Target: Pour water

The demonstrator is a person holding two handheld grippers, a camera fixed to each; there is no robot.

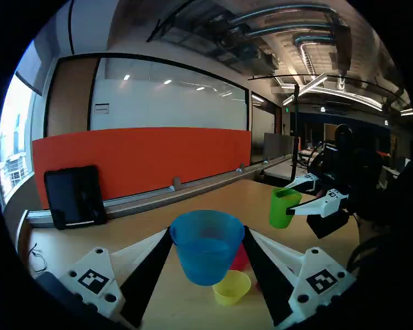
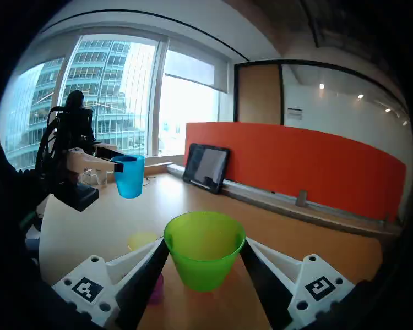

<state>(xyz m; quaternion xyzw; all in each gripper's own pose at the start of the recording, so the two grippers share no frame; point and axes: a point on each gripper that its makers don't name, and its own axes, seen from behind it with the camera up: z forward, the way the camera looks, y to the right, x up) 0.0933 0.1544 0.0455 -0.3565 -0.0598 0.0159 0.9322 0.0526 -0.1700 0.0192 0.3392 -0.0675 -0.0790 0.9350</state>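
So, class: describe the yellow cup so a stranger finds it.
Find the wooden table before the orange partition. Below the blue cup in the left gripper sit two small cups. It is the yellow cup, not the red cup beside it.

No legible text or numbers

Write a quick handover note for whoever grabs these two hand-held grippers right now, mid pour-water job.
The left hand-held gripper is shut on the blue cup, upright, raised above the table.
The right hand-held gripper is shut on the green cup, upright, also raised.
A yellow cup and a red cup stand on the table below the blue cup.
Done: both cups picked up.
Left: neither cup is tilted, so the pour looks not yet done. I cannot tell if either holds water.
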